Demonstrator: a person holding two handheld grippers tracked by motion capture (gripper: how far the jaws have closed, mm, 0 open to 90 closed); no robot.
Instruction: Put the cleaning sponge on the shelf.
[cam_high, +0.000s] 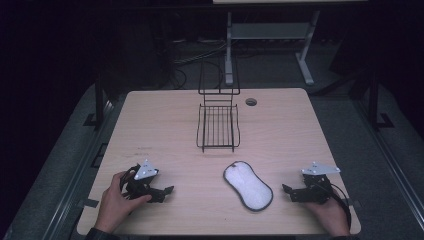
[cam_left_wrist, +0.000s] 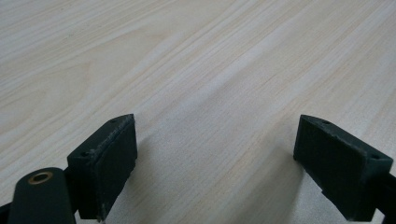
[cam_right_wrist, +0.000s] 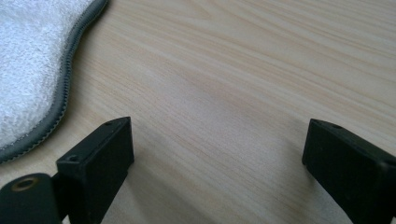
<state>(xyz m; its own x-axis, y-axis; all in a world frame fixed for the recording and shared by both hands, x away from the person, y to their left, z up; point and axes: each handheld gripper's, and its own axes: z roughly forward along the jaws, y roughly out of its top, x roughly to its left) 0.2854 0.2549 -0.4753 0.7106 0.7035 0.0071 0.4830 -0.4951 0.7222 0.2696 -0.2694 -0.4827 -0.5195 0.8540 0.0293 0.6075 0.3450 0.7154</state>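
White pad (cam_high: 248, 186) flat at lower centre; left gripper (cam_high: 167, 191) lower left, right gripper (cam_high: 287, 190) lower right, both low, pointing inward, jaws wide, holding nothing.

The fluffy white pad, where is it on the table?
In the high view the white pad lies flat on the table's near part, between the two grippers, closer to the right gripper, with the wire rack behind it.

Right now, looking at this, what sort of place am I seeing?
Probably a lab or workshop set up for recording demonstrations. A pale wooden table stands in a dark room with cables on the floor behind it, and it holds a staged black wire rack and a white pad.
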